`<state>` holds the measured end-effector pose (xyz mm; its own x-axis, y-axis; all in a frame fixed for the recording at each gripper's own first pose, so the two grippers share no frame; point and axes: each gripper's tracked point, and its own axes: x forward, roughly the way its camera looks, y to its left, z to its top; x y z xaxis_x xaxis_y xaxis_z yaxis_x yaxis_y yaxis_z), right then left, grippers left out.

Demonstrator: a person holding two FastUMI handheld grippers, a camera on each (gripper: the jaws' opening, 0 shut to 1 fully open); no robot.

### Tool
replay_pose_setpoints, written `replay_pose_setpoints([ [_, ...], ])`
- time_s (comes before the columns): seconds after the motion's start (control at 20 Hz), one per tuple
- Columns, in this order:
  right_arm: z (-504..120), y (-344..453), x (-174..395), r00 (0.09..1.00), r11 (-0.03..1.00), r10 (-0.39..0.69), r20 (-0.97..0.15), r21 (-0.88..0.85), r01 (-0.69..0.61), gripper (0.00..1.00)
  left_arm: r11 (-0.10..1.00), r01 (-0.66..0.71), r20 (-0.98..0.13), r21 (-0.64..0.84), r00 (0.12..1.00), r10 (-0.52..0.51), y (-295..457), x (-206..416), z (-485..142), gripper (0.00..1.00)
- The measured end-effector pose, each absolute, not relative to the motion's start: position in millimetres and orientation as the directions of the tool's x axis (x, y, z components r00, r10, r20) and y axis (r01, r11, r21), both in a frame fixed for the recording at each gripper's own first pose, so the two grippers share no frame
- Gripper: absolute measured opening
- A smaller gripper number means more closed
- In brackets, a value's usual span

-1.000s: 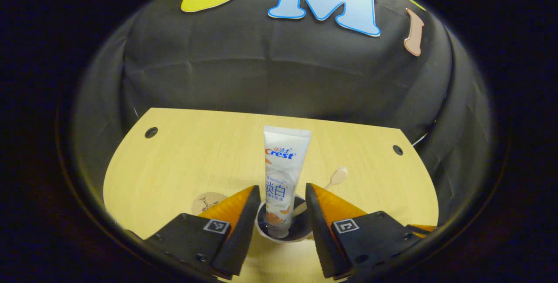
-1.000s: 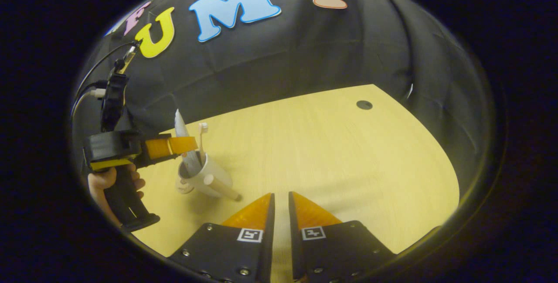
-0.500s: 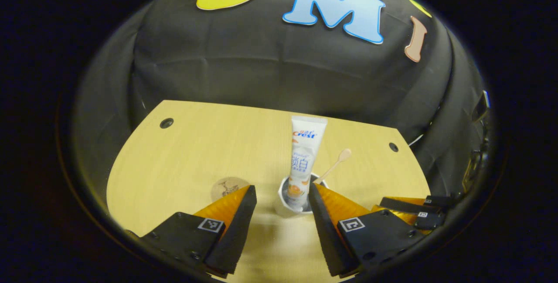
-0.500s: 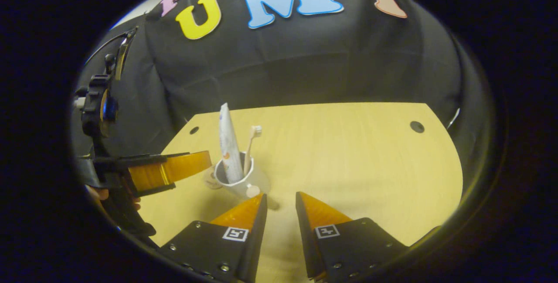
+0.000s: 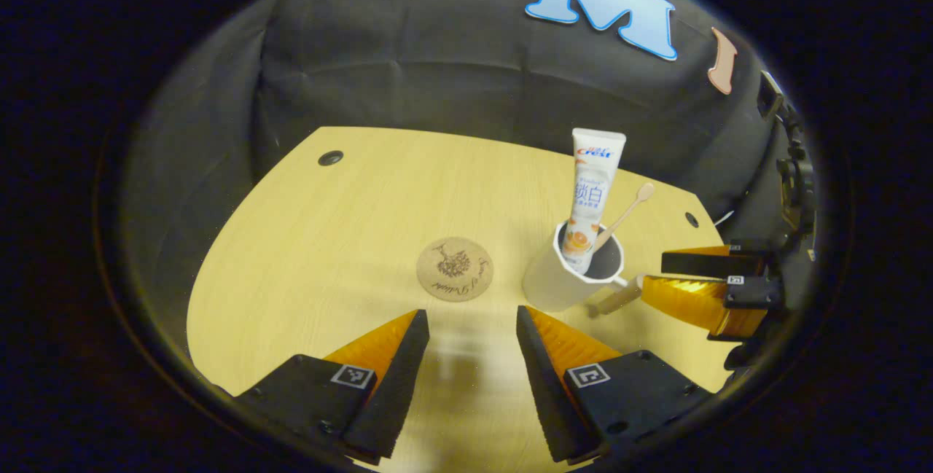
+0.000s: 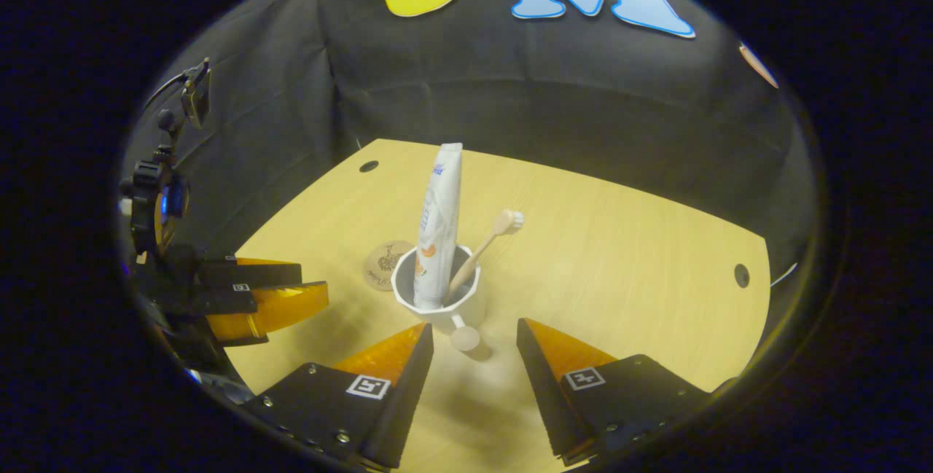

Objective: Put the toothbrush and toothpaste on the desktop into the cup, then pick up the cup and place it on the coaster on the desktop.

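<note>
Right hand-held gripper (image 6: 472, 327) spread open, cup (image 6: 439, 300) handle between its fingertips, left hand-held gripper (image 5: 466, 316) open, apart.

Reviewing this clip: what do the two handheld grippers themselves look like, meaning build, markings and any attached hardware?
Each gripper is a black body carrying two wedge-shaped fingers, with a small square black-and-white marker at each finger's base: left gripper, right gripper. Seen from the right gripper view, the left gripper has a round camera module above its body.

L gripper (image 5: 466, 320) backed off cup (image 5: 557, 285) | R gripper (image 6: 472, 334) opened, closer to handle
</note>
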<state>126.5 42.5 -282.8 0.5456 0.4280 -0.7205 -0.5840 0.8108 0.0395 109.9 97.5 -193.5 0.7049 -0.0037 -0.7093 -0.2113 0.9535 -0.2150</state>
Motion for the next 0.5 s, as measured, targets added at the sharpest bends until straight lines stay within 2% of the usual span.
replay_pose_setpoints([
  [0.35,-322,53,129,0.446,0.745,0.393,-0.804,-0.006,-0.667,0.71,0.941,-0.276,-0.765,-0.197,0.644,0.028,125,73,-222,0.81],
  [0.4,-326,55,129,0.435,0.743,0.393,-0.810,0.001,-0.669,0.62,0.937,-0.289,-0.768,-0.197,0.639,0.036,130,70,-223,0.77],
  [0.45,-329,56,131,0.430,0.742,0.393,-0.813,0.004,-0.670,0.66,0.933,-0.302,-0.772,-0.196,0.634,0.043,134,68,-226,0.81],
  [0.5,-332,57,133,0.428,0.743,0.390,-0.815,0.005,-0.669,0.67,0.929,-0.313,-0.776,-0.195,0.629,0.049,139,65,-227,0.81],
])
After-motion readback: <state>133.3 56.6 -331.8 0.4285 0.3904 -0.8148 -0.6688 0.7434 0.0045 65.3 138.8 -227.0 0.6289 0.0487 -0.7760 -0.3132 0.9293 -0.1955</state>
